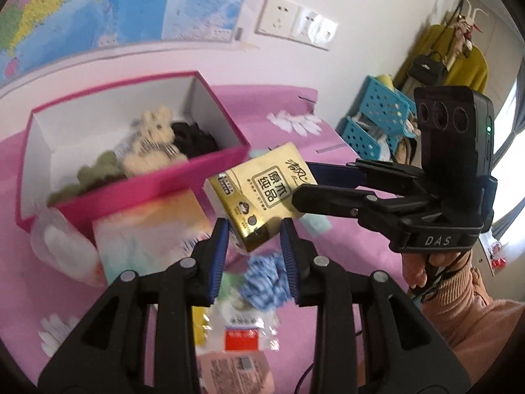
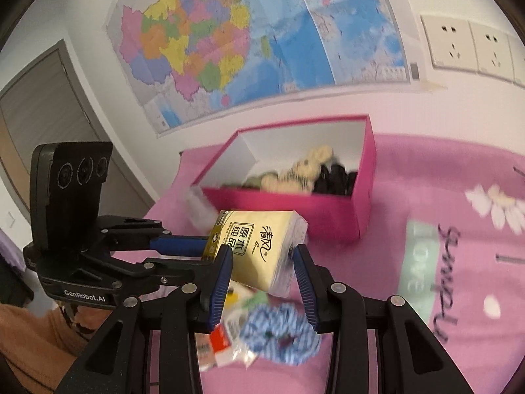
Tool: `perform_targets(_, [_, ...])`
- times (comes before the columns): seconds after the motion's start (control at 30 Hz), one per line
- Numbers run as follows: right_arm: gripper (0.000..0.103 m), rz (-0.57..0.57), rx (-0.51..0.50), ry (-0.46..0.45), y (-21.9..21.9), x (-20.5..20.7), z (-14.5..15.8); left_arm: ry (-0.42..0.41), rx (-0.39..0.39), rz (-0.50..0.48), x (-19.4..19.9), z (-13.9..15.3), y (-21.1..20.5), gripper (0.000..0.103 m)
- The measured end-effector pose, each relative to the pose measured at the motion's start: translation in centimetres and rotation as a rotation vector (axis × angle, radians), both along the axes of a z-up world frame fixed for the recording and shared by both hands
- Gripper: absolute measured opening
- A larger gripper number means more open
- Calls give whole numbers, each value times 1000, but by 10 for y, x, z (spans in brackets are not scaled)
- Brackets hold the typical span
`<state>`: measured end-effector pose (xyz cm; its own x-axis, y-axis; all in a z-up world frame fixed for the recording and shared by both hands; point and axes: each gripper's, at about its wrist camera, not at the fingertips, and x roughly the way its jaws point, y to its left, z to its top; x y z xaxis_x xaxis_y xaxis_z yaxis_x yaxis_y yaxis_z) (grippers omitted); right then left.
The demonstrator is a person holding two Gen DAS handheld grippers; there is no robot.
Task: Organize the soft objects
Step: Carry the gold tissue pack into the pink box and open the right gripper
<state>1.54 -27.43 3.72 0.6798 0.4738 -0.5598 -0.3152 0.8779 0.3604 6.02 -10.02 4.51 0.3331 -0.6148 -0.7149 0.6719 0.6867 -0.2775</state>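
Much of the clutter low down is blurred: a blue striped cloth (image 2: 282, 335) and some plastic packets (image 1: 236, 325) lie on the pink cover, their print unreadable. The box's contents are soft shapes only, cream, black and green. The person shows merely as an orange sleeve (image 1: 472, 308).

The surface is a pink flowered cover (image 2: 443, 197), with a map (image 2: 249, 39) and wall sockets (image 2: 472, 46) behind and a blue basket (image 1: 377, 121) off to one side.

The gold tissue pack (image 1: 262, 193) hangs in the air in front of the open pink box (image 2: 331, 210), raised above the cover. The left gripper (image 2: 210, 246) clamps one end of the pack, and the right gripper (image 1: 302, 180) clamps the opposite end, both sets of jaws closed on it.
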Motion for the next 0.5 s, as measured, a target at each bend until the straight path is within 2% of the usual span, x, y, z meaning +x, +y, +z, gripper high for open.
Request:
perform_targets(0.33, [39, -26, -5, -22, -6, 51, 19, -22, 18, 65, 48, 16, -12, 34])
perform_targets(0.5, [39, -47, -29, -9, -7, 75, 20, -8, 40, 94, 70, 11, -18, 34])
